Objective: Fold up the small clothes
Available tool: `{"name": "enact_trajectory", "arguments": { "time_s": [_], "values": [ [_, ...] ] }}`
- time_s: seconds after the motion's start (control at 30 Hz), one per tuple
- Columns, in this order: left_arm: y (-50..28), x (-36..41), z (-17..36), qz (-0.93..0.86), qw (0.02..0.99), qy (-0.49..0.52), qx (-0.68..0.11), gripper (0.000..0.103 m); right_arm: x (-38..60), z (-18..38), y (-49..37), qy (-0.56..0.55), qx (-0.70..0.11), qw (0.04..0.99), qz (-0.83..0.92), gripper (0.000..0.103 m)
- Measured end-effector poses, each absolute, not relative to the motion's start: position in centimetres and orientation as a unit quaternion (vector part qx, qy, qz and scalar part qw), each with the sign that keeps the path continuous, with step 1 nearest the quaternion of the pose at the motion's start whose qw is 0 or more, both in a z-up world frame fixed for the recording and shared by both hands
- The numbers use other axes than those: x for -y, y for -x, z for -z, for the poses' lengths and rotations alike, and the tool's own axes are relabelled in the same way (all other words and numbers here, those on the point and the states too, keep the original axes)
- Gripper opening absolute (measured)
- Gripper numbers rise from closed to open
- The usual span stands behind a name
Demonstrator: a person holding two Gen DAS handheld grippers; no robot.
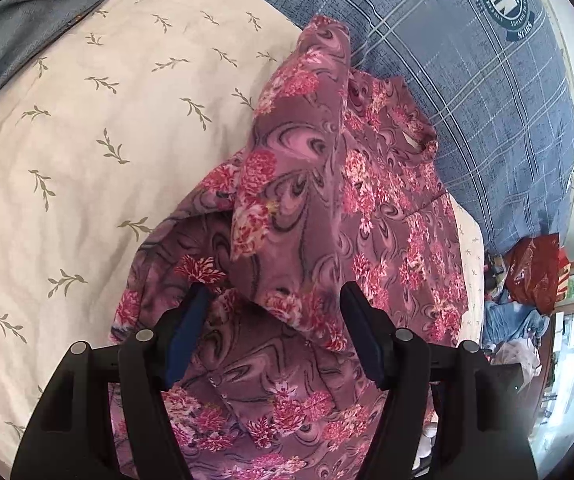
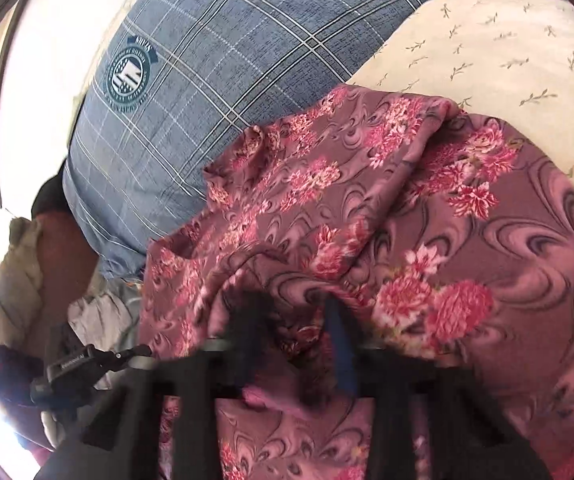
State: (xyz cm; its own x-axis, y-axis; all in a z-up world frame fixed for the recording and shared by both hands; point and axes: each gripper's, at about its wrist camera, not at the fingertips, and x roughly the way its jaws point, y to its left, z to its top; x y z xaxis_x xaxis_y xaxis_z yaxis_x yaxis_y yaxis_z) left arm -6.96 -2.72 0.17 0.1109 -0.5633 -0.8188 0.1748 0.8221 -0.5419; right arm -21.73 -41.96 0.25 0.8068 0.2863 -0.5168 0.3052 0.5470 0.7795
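The floral garment (image 1: 327, 208), a mauve piece printed with pink blossoms, is seen heaped on the cream leaf-print quilt (image 1: 87, 140), its far edge reaching the blue plaid pillow (image 1: 467, 80) behind it. It lies bunched and creased, with one flap turned over the middle and a collar-like edge standing toward the pillow; no flat, squared fold is shown yet. The folding is judged to be at an early stage: one part appears to have been brought over, while smoothing, the remaining folds and the final neat stack are left to be done.

The left gripper (image 1: 275, 308) is held over the near part of the garment with its jaws released and standing wide; cloth lies beneath them but is not pinched. The right gripper (image 2: 295, 320) is blurred, with its jaws drawn nearly together and a ridge of the floral cloth seemingly clenched between them. Beside the quilt, a red plastic bag (image 1: 535, 272) and loose clothes are visible.
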Motion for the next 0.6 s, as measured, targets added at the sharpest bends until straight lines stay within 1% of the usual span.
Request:
{"name": "enact_trajectory", "arguments": {
  "time_s": [0.03, 0.07, 0.1, 0.13, 0.2, 0.3, 0.33, 0.4, 0.43, 0.47, 0.5, 0.53, 0.57, 0.6],
  "values": [
    [6.9, 2.6, -0.3, 0.248, 0.733, 0.156, -0.614, 0.066, 42.8, -0.4, 22.6, -0.497, -0.294, 0.816, 0.003, 0.007],
    [6.8, 2.4, -0.4, 0.243, 0.739, 0.154, -0.609, 0.058, 43.5, -0.8, 23.7, -0.51, -0.271, 0.816, 0.009, 0.006],
    [6.7, 2.2, -0.6, 0.238, 0.746, 0.152, -0.603, 0.045, 44.2, -1.4, 24.8, -0.516, -0.249, 0.819, 0.017, 0.005],
    [6.6, 1.9, -0.7, 0.234, 0.75, 0.152, -0.6, 0.04, 45.2, -2.1, 26.6, -0.522, -0.223, 0.823, 0.027, 0.0],
    [6.1, 1.3, -0.5, 0.227, 0.751, 0.16, -0.6, 0.038, 47.0, -2.6, 29.5, -0.53, -0.202, 0.822, 0.056, 0.0],
    [5.6, 0.7, 0.1, 0.22, 0.744, 0.174, -0.607, 0.038, 48.5, -2.5, 31.2, -0.526, -0.227, 0.817, 0.067, 0.001],
    [5.7, 0.6, 0.2, 0.224, 0.74, 0.184, -0.608, 0.037, 48.5, -2.5, 31.2, -0.523, -0.24, 0.815, 0.066, 0.008],
    [6.1, 0.7, 0.0, 0.244, 0.73, 0.204, -0.605, 0.039, 47.6, -2.5, 30.5, -0.516, -0.264, 0.813, 0.044, 0.01],
    [6.3, 1.0, -0.1, 0.257, 0.724, 0.208, -0.605, 0.041, 47.2, -2.4, 30.0, -0.513, -0.269, 0.814, 0.034, 0.018],
    [6.5, 1.4, -0.2, 0.265, 0.722, 0.206, -0.604, 0.048, 46.5, -2.3, 29.3, -0.508, -0.275, 0.816, 0.024, 0.032],
    [6.7, 1.9, -0.3, 0.268, 0.724, 0.198, -0.604, 0.051, 45.8, -2.2, 28.5, -0.503, -0.284, 0.816, 0.016, 0.04],
    [6.7, 2.4, -0.5, 0.267, 0.729, 0.187, -0.602, 0.051, 45.0, -1.8, 27.3, -0.504, -0.293, 0.812, 0.002, 0.048],
    [6.6, 2.7, -0.5, 0.265, 0.733, 0.18, -0.601, 0.051, 44.4, -1.5, 26.5, -0.51, -0.298, 0.807, -0.012, 0.048],
    [6.4, 3.0, -0.5, 0.26, 0.736, 0.175, -0.6, 0.047, 43.6, -1.1, 25.2, -0.513, -0.306, 0.801, -0.034, 0.048]
  ]
}}
